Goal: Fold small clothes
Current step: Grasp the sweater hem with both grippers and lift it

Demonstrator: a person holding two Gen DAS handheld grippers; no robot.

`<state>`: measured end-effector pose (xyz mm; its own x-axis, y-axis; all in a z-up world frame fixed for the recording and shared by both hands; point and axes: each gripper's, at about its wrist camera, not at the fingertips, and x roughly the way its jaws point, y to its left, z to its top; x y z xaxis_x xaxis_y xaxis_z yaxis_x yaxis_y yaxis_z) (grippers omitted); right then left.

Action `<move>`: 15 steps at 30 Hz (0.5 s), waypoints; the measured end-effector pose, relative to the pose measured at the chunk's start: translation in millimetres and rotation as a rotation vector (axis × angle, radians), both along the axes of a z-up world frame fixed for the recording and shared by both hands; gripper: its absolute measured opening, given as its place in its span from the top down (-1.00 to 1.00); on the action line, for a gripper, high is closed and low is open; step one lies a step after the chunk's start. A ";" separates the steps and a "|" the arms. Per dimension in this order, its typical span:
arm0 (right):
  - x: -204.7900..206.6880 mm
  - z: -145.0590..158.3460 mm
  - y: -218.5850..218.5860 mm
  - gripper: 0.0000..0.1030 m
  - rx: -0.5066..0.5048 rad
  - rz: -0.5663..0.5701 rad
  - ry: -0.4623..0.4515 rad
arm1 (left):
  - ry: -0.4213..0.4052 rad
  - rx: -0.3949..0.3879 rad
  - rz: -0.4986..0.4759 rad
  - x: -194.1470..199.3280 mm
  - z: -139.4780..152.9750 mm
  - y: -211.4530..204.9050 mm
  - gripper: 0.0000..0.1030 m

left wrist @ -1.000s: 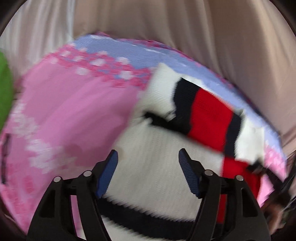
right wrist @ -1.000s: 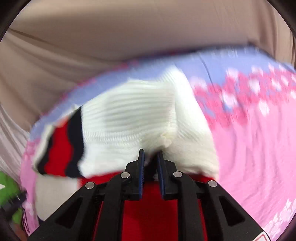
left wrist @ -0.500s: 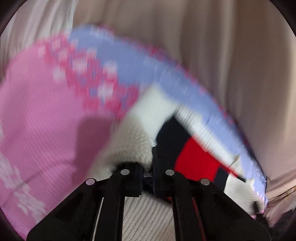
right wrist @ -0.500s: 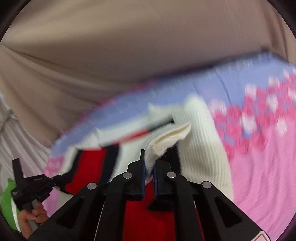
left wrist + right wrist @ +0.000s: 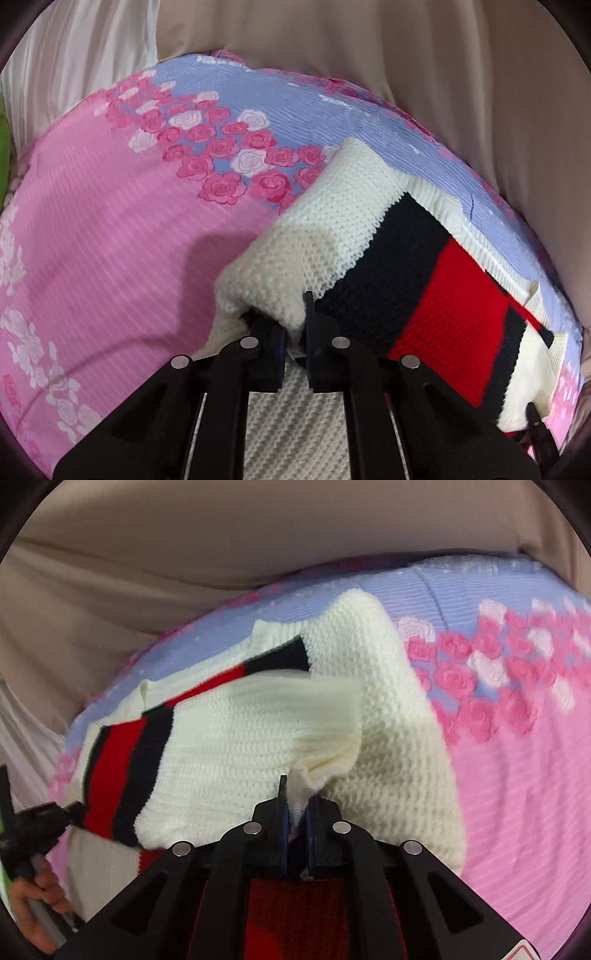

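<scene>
Since a second ago the left gripper (image 5: 295, 325), which then stood wide open above the knit, has closed on the fabric, and the blur of half a second ago has settled into a sharp view. Its two black fingers (image 5: 314, 321) now pinch a rolled white fold of the sweater (image 5: 332, 236), with the cloth bunched between the blue pads. The right gripper (image 5: 295, 805) remains clamped as before, its fingers (image 5: 282, 797) pressed close on a ruffled white ribbed edge of the same sweater (image 5: 229, 738). The garment is a cream knit with a red band edged in black; from the left gripper the bands run off to the right, and more cream knit lies beneath the gripper body. From the right gripper a folded sleeve or panel lies across to the left, with a larger white portion rising behind and to the right, and red knit directly under the gripper. The sweater rests on a bedsheet (image 5: 110, 240), pink with white and pink roses near the sweater and lavender along its far side. Beige curtain fabric (image 5: 221, 554) hangs beyond the sheet. In the right wrist view the person's hand (image 5: 33, 904) grips the left tool's handle at the sweater's left end.
</scene>
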<state>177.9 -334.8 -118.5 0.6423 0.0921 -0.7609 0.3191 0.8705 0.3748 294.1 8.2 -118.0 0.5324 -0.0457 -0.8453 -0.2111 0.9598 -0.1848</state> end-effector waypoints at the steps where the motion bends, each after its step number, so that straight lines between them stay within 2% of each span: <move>1: -6.1 11.0 1.2 0.83 0.008 0.002 -0.023 | -0.009 0.011 -0.020 -2.1 4.8 -1.5 0.82; 2: -16.4 22.9 1.9 0.76 0.004 -0.002 -0.045 | -0.016 0.003 -0.031 -5.7 10.5 -0.3 0.78; 3: -27.1 32.4 3.9 0.74 -0.011 -0.001 -0.058 | -0.018 -0.019 -0.039 -11.5 16.2 3.5 0.64; 4: -42.8 40.8 6.2 0.60 -0.031 0.002 -0.058 | -0.017 -0.035 -0.045 -17.8 21.3 7.2 0.53; 5: -58.5 46.0 9.2 0.37 -0.044 0.001 -0.049 | -0.019 -0.041 -0.048 -25.9 27.2 11.3 0.25; 6: -82.4 49.8 12.1 0.26 -0.049 0.000 -0.035 | -0.027 -0.041 -0.056 -37.0 33.4 16.8 0.07; 7: -104.6 49.6 16.3 0.13 -0.049 0.008 -0.013 | -0.034 -0.036 -0.074 -52.5 40.1 23.3 0.00; 9: -150.8 41.3 22.1 0.10 -0.060 0.035 0.051 | -0.013 0.001 -0.114 -88.6 48.2 38.7 -0.24; 12: -222.6 23.9 46.6 0.07 -0.111 0.094 0.176 | 0.030 0.053 -0.125 -140.0 46.2 64.9 -0.42; 14: -267.1 10.5 59.2 0.03 -0.106 0.121 0.246 | 0.117 0.064 -0.123 -183.6 34.4 85.1 -0.44; 15: -286.2 3.2 63.9 0.02 -0.070 0.125 0.283 | 0.166 0.063 -0.126 -203.7 27.3 91.3 -0.44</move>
<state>-108.3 -270.9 -115.4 0.3912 0.0975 -0.9151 0.2914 0.9301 0.2237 90.4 99.5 -90.8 0.3793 -0.0476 -0.9241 -0.1116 0.9890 -0.0968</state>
